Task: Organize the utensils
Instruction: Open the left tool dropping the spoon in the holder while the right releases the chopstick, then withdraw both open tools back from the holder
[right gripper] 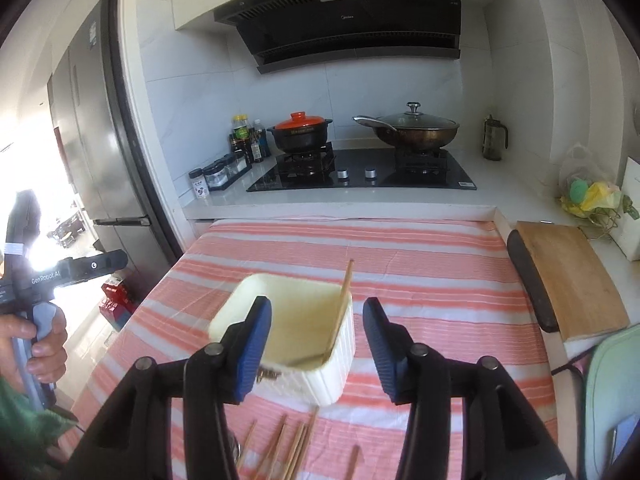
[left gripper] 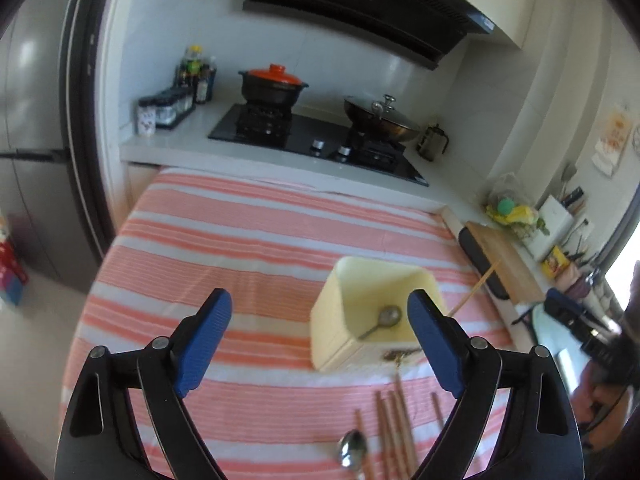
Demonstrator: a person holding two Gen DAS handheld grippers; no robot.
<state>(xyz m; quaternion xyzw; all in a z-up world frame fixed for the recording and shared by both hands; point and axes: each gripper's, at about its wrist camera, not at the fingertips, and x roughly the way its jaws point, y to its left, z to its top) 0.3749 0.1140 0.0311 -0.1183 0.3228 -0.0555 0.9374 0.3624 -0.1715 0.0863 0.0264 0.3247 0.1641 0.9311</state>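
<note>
You are holding both hand-held grippers open and empty — left (left gripper: 320, 344), right (right gripper: 318, 350) — over the cream holder (right gripper: 296, 332) mid-table; next, probably the chopsticks (left gripper: 394, 428) along the near edge.

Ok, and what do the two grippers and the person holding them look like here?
Both the left gripper and right gripper have black linkage arms with silver pivot pins and ribbed blue pads. In the right wrist view the left unit's black body reads "GenRobot.AI", with a grey handle in the hand; a green sleeve shows below.
</note>
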